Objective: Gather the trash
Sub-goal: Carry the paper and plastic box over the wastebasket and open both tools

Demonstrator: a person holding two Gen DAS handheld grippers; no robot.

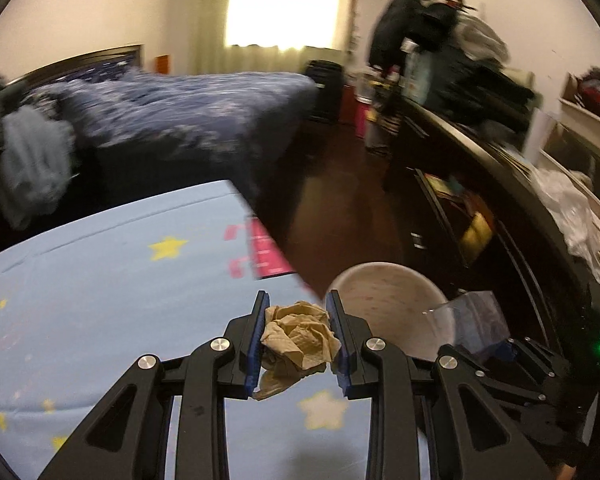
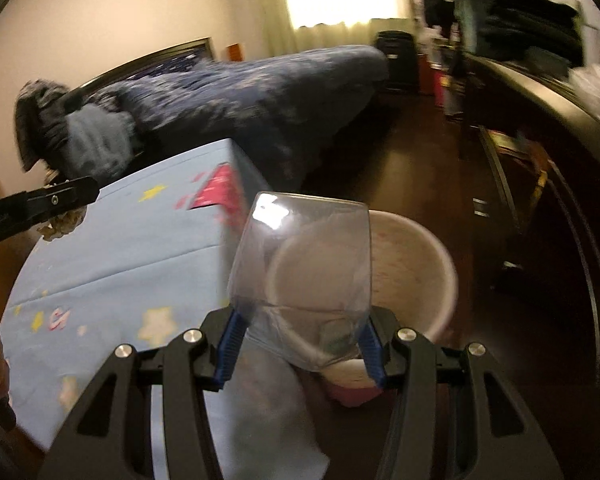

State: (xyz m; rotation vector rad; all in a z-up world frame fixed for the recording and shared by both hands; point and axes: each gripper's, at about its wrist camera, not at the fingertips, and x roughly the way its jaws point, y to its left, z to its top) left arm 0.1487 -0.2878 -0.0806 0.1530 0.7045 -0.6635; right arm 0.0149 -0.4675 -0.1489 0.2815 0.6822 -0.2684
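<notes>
Right gripper (image 2: 300, 344) clamped on a clear plastic cup (image 2: 304, 268), blue pads against both sides, over a white bin (image 2: 428, 264). At left, left gripper (image 2: 66, 204) pinching crumpled tan paper (image 2: 62, 226) above blue starred cloth (image 2: 132, 248).

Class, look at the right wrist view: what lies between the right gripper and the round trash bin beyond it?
A clear plastic cup, clamped in the right gripper's jaws, lies in front of the white trash bin. The right wrist view shows it.

The left gripper (image 1: 298, 340) and right gripper (image 2: 300, 344) are black linkages with silver screws and blue pads.
</notes>
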